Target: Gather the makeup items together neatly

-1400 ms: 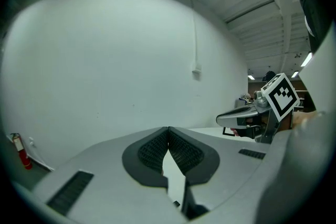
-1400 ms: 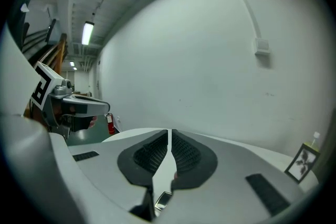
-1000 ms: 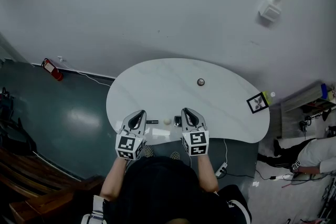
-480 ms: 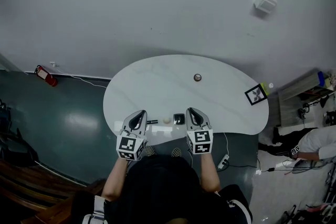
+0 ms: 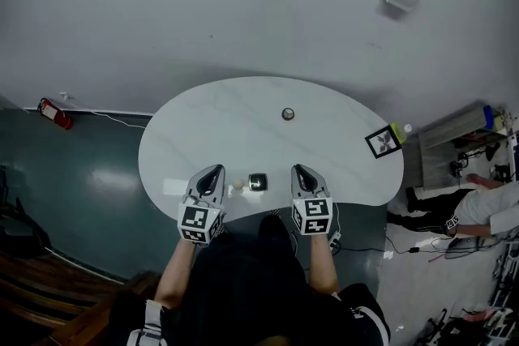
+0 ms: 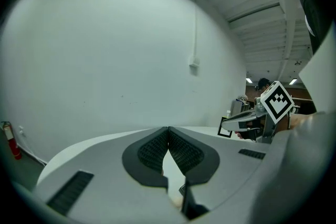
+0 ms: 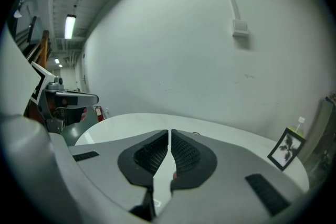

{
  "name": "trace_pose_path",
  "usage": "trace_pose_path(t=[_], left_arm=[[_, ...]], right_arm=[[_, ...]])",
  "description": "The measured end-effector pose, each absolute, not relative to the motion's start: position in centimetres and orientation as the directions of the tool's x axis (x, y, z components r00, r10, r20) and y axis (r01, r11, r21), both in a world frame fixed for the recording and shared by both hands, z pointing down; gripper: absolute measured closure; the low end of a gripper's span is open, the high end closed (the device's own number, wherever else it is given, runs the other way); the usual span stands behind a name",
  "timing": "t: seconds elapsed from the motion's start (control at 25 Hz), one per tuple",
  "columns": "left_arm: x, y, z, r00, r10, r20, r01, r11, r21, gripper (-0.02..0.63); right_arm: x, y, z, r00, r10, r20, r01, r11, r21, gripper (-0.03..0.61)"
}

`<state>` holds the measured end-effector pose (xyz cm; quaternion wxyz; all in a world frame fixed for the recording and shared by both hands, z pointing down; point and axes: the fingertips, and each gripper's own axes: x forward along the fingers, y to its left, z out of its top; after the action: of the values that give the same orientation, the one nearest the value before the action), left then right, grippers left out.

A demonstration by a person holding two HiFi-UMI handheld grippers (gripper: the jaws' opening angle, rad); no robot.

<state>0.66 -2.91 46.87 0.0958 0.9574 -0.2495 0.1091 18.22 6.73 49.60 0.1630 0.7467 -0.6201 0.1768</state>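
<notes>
On the white table (image 5: 227,126), the left gripper (image 5: 215,171) and right gripper (image 5: 299,169) sat clenched and empty, flanking a black compact (image 5: 258,181) at six o'clock.

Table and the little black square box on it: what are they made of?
The table looks like white marble or marble-look stone: faint grey veins and a smooth sheen. The black square box looks like glossy plastic, going by the bright glint on its top, but it is too small to be sure.
</notes>
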Motion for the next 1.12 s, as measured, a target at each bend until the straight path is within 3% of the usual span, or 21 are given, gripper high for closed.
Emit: trace_pose_path(t=[0.6, 1.12], left_arm=[[9.8, -1.9, 49.5, 0.647, -0.687, 0.332, -0.751, -0.650, 0.118, 0.597], [15.4, -4.9, 53.5, 0.608, -0.669, 0.429, -0.775, -0.617, 0.136, 0.597]], right_arm=[[28.2, 0.1, 52.9, -0.177, -0.843, 0.508, -0.976, 0.218, 0.021, 0.535], [32.9, -5.4, 59.1, -0.233, -0.790, 0.567, -0.967, 0.252, -0.047, 0.535]])
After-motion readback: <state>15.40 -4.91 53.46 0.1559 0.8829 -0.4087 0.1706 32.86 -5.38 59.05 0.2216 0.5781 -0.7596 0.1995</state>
